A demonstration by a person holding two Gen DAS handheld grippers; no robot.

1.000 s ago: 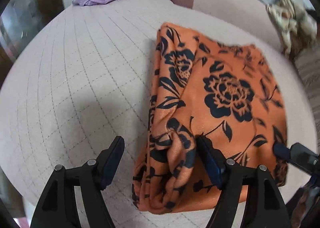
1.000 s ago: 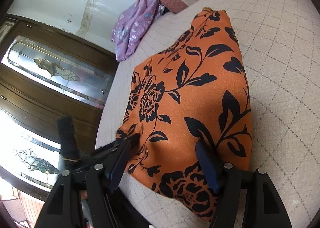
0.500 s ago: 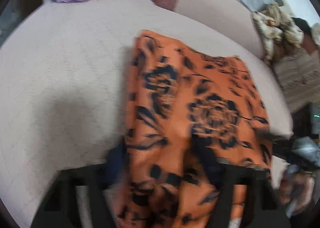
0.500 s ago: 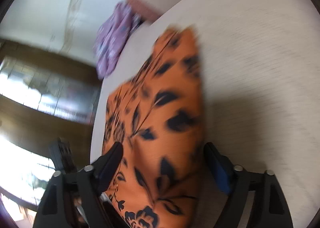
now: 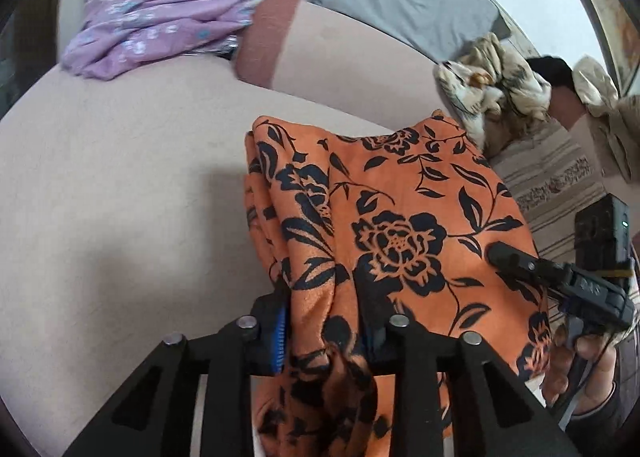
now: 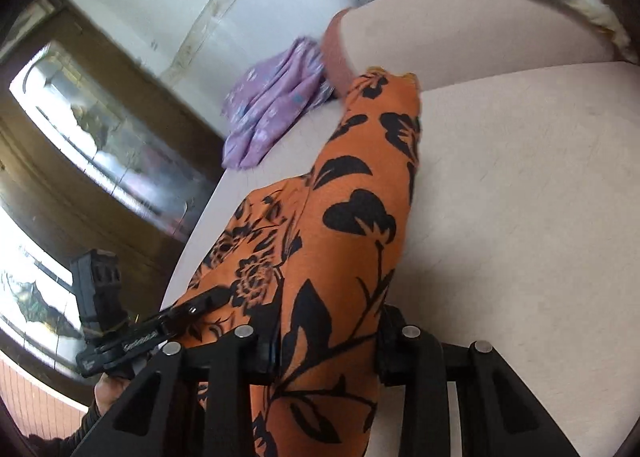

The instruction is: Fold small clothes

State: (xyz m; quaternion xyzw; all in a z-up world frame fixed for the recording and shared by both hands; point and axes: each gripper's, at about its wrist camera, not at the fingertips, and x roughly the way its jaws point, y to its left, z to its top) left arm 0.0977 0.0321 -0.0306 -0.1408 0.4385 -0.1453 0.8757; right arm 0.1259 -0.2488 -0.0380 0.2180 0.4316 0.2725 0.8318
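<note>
An orange garment with black flowers (image 5: 400,225) hangs lifted at its near edge over the pale quilted cushion (image 5: 120,177). My left gripper (image 5: 324,321) has a bunched fold of that cloth between its closing jaws, and the pads press on it. In the right wrist view the same orange garment (image 6: 344,225) runs up from my right gripper (image 6: 328,341), whose jaws are also closing on a thick fold of it. The far end of the cloth still rests on the cushion (image 6: 520,217). The right gripper also shows at the garment's right edge in the left wrist view.
A purple flowered garment (image 5: 156,25) lies at the cushion's far left, next to a brown-edged bolster (image 5: 272,37). A crumpled beige cloth (image 5: 492,81) and striped fabric (image 5: 552,173) lie at the right. Glass-panelled wooden doors (image 6: 80,161) stand beyond the cushion's edge.
Both grippers closed on the garment's near edge and rose, lifting it off the cushion. The cloth now bunches between each pair of jaws.
</note>
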